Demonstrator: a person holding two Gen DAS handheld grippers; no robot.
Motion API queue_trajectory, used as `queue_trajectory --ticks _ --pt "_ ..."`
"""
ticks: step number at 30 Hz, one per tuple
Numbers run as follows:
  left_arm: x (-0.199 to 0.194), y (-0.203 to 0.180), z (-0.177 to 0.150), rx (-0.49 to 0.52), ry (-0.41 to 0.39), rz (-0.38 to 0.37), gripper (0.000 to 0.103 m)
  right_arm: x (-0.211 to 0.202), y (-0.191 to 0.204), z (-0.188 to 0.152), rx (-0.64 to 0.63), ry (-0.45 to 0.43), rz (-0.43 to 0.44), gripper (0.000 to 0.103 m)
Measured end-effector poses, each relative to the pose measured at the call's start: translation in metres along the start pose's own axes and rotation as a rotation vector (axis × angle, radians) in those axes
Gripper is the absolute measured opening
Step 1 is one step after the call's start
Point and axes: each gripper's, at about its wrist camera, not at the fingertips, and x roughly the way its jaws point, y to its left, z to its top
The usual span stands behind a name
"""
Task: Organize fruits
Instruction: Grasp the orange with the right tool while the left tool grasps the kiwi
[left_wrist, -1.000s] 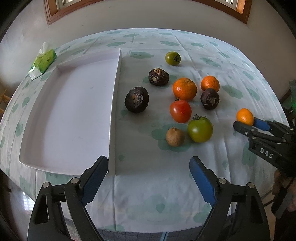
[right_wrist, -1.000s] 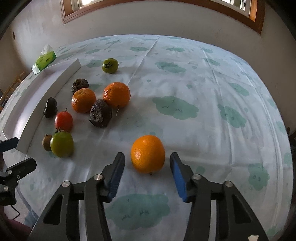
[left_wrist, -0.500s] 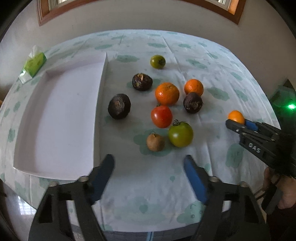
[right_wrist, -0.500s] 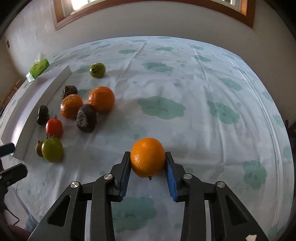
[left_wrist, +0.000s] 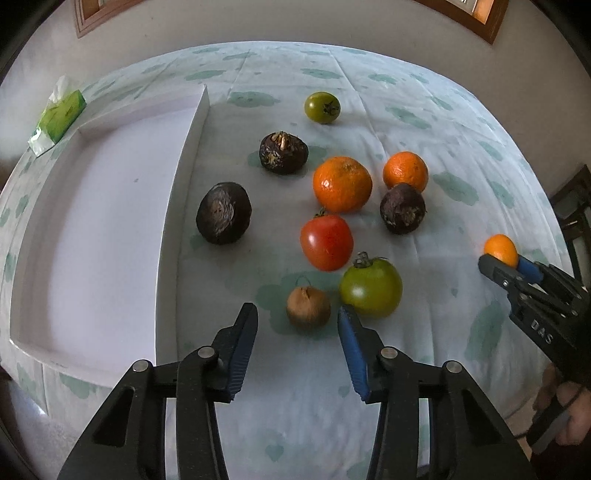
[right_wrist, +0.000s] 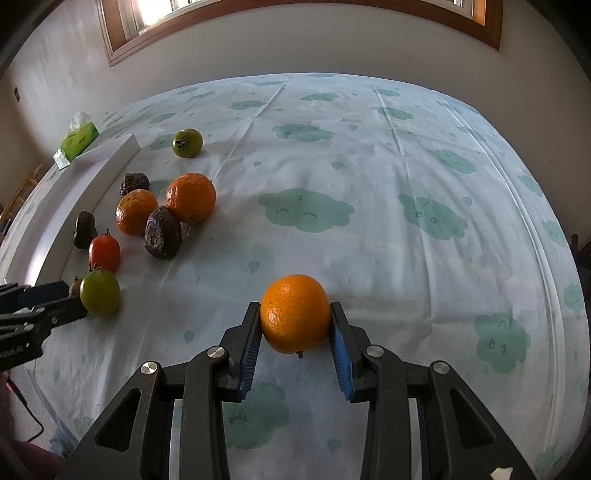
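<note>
A: Left wrist view. The left gripper (left_wrist: 297, 334) pointed steeply down at the small brown fruit (left_wrist: 308, 307), which lay on the tablecloth (left_wrist: 258, 424) just ahead of the tips. Jaws were closing, a gap each side, pads not yet on it. The green tomato (left_wrist: 371, 292) sat just beside the right-hand pad; the red tomato (left_wrist: 326, 242) lay behind. The white tray (left_wrist: 110, 236) was empty, off to the left.

B: Advice for that grasp?

A: Centre on the brown fruit and go a little further forward first, so the pads meet its widest part. Judged risk: the blue pad nudges the green tomato and rolls it.

B: Right wrist view?

A: The right gripper (right_wrist: 295, 332) was clamped on an orange (right_wrist: 294, 313), both pads pressed to its sides. Whether it was clear of the cloth, I could not tell. It was well apart from the fruit cluster and the tray's wall (right_wrist: 85, 184).

B: Advice there?

A: Keep the squeeze steady and lift straight before carrying across; the skin looked firm, so slip seemed unlikely.
</note>
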Motion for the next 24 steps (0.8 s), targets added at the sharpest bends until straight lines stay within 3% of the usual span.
queue_trajectory --ticks 5,7,16,24 --pt "0.007 0.002 0.005 -0.014 0.014 -0.006 0.034 0.0 0.0 -0.001 -0.007 0.0 -0.005 0.033" --pt "0.007 -0.001 0.004 0.006 0.012 -0.008 0.026 -0.001 0.0 -0.001 -0.007 0.0 -0.005 0.033" --pt "0.0 0.0 0.002 0.008 0.007 -0.02 0.026 0.0 0.002 -0.001 -0.01 0.001 -0.011 0.033" --pt "-0.034 0.022 0.009 -0.017 -0.049 -0.021 0.026 0.0 0.003 0.0 -0.017 0.006 -0.02 0.033"
